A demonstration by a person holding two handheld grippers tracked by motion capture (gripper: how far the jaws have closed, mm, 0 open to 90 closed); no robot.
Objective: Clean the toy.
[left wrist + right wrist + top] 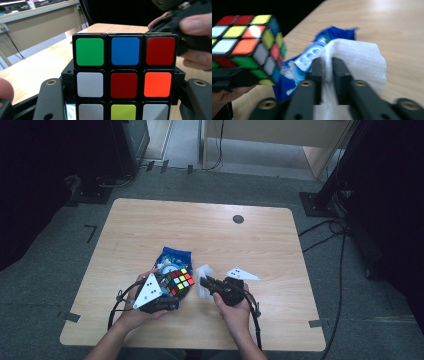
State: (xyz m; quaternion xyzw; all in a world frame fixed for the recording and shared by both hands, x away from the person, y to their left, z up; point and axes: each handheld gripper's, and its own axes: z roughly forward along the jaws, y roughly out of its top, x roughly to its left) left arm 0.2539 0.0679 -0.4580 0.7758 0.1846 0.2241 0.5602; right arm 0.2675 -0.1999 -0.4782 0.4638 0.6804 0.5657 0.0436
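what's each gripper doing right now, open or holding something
left gripper: shut on the puzzle cube.
right gripper: jaws close together with the white tissue between them, apparently gripped.

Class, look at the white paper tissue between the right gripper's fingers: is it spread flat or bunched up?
Bunched up: the tissue bulges in crumpled folds around the right gripper, a pinch of it between the fingers.

A lab or office-style recording room. A light wooden table [200,235] with rounded corners stands on grey carpet [65,230] marked with strips of black tape [90,231]. Black equipment stands [325,190] sit at the room's edges, and cables [340,250] trail across the floor. A pale wooden desk [280,135] stands beyond, and another long desk [37,17] holds equipment in the background
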